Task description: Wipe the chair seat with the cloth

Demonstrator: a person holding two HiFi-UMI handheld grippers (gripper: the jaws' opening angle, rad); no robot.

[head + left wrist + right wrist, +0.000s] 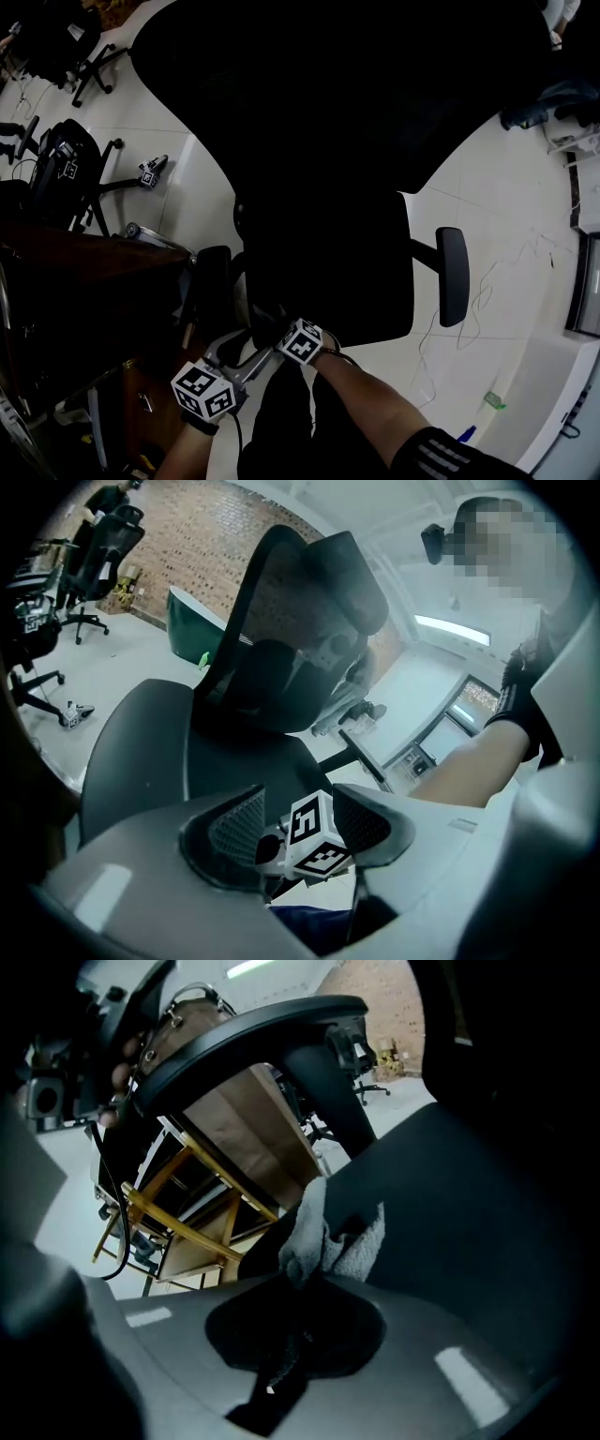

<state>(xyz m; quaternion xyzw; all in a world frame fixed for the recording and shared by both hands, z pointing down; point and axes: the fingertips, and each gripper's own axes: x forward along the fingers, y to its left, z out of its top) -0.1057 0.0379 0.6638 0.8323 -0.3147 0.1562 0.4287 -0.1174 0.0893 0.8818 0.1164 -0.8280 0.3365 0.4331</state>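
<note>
In the head view the black office chair's seat (328,262) lies below its wide dark back. Both grippers sit at the seat's near left corner, by the left armrest (214,281). My right gripper (281,330) is shut on a white cloth (333,1232), which bunches up past its jaws against the black seat (469,1194). The cloth is hidden in the head view. My left gripper (232,354) is open and holds nothing. Past its jaws (300,819) shows the right gripper's marker cube (314,836), with the seat (141,752) and chair back (291,639) beyond.
A dark wooden desk (84,272) stands close on the left, its underside and yellow frame (187,1227) next to the armrest (253,1035). Other office chairs (61,159) stand on the white floor at far left. Cables (487,291) trail on the right.
</note>
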